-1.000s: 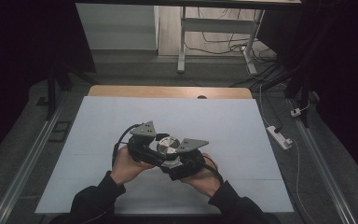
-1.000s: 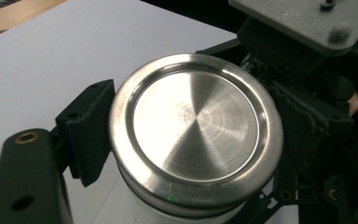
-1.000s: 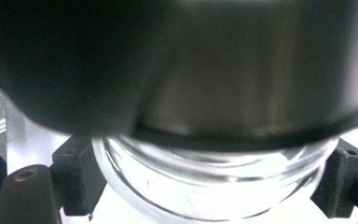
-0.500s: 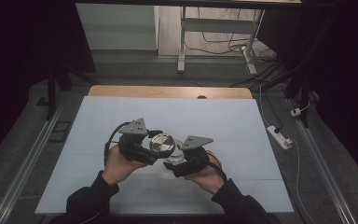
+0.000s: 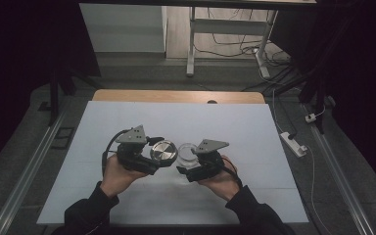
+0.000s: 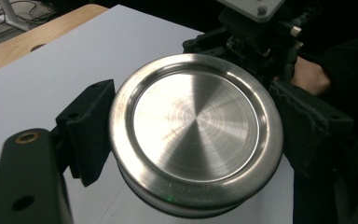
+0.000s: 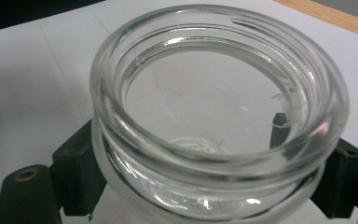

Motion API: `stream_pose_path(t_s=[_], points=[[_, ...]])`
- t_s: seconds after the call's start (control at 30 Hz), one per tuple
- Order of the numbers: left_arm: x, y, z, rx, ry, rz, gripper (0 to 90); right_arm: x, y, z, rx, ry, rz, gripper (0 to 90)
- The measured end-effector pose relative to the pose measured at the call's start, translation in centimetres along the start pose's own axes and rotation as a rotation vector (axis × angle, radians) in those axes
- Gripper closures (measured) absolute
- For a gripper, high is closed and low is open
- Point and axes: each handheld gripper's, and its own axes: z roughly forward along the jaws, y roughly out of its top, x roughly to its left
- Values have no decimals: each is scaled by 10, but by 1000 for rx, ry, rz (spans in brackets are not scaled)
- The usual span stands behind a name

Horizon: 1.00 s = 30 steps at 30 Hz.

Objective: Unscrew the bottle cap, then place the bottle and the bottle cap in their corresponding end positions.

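High view: the left tool [image 5: 160,155] is clamped on a round metal lid [image 5: 163,152] and the right tool [image 5: 188,164] on a clear glass jar [image 5: 187,152], both over the middle of the white table [image 5: 254,142]. Lid and jar sit side by side, apart, which suggests unscrewing is complete. Whether the jar rests on the table is unclear.

Left gripper view: lid [image 6: 196,133] gripped by its rim between both jaws; its underside is hidden.

Right gripper view: jar [image 7: 216,116] gripped below its threaded neck, open mouth up, apparently empty; its base is cut off.

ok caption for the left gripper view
Left gripper's jaws clamp a round steel lid above the white table.
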Motion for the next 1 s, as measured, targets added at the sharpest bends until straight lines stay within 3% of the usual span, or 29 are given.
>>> stream_pose_path(t_s=[1.0], points=[[-16, -25, 11, 26, 9, 31, 197, -23, 5, -2, -19, -52, 27, 148]])
